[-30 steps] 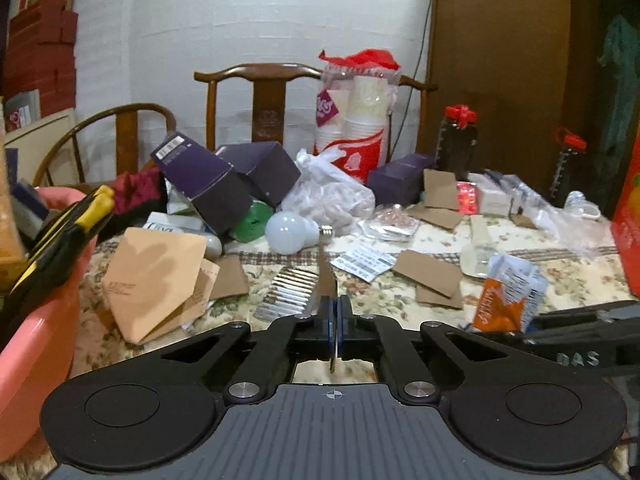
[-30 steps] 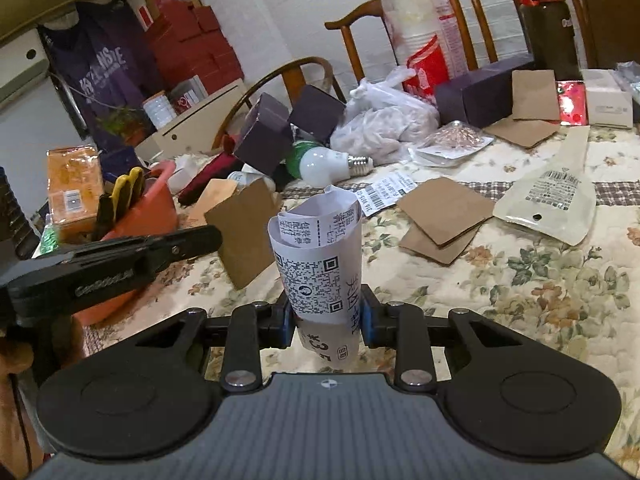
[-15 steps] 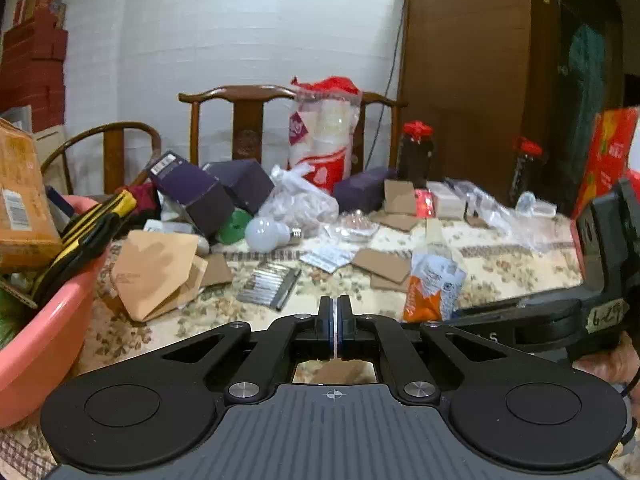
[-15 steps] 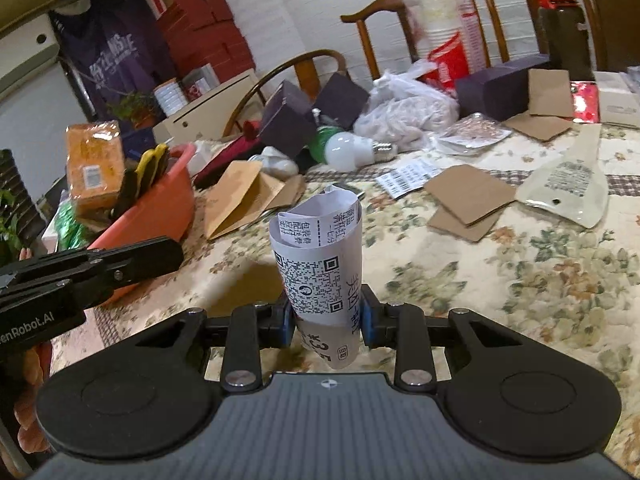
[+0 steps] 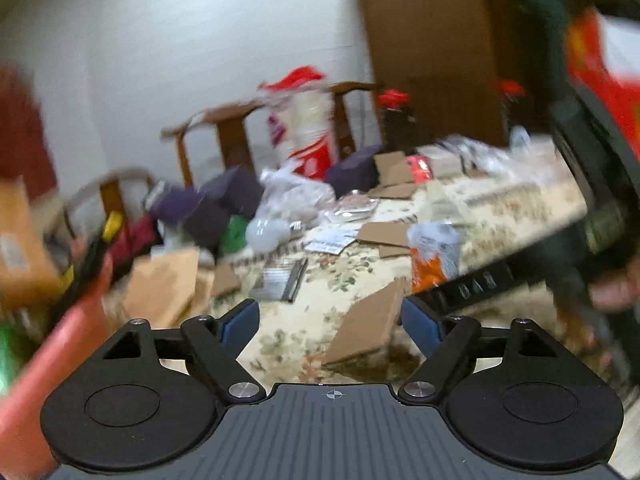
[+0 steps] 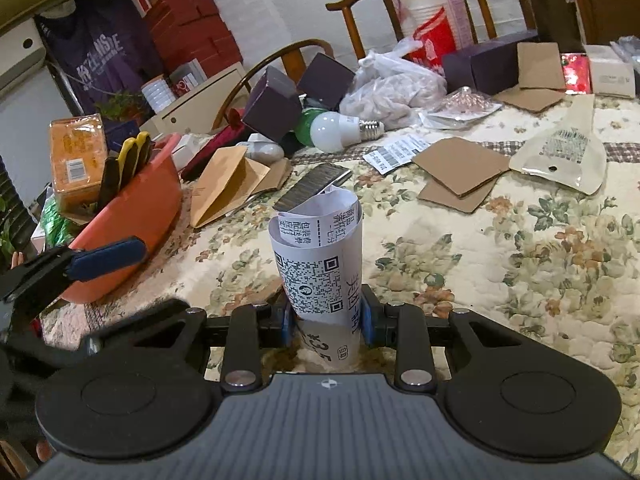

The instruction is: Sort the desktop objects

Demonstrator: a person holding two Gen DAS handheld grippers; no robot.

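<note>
My left gripper (image 5: 330, 316) is over the flowered tablecloth, its jaws opening wide. A brown cardboard piece (image 5: 368, 328) lies tilted between the blue pads (image 5: 240, 322), touching neither; the view is blurred. My right gripper (image 6: 326, 316) is shut on a rolled white receipt (image 6: 316, 256) with QR codes, held upright above the table. One blue-padded finger (image 6: 104, 258) of the left gripper shows at the left in the right wrist view, beside the pink basin (image 6: 132, 216). The right gripper's black body (image 5: 480, 284) crosses the left wrist view at the right.
The table holds a white bulb (image 6: 332, 132), purple boxes (image 6: 272, 104), a plastic bag (image 6: 392, 88), brown envelopes (image 6: 228, 184), cardboard squares (image 6: 456, 164), a pale pouch (image 6: 560, 156) and an orange packet (image 5: 432, 256). Wooden chairs (image 6: 360, 12) stand behind. Yellow-handled tools (image 6: 128, 160) stick out of the basin.
My left gripper has gone from shut to wide open, letting go of the thin cardboard piece, and it has rolled and shifted. The right gripper still holds the receipt.
</note>
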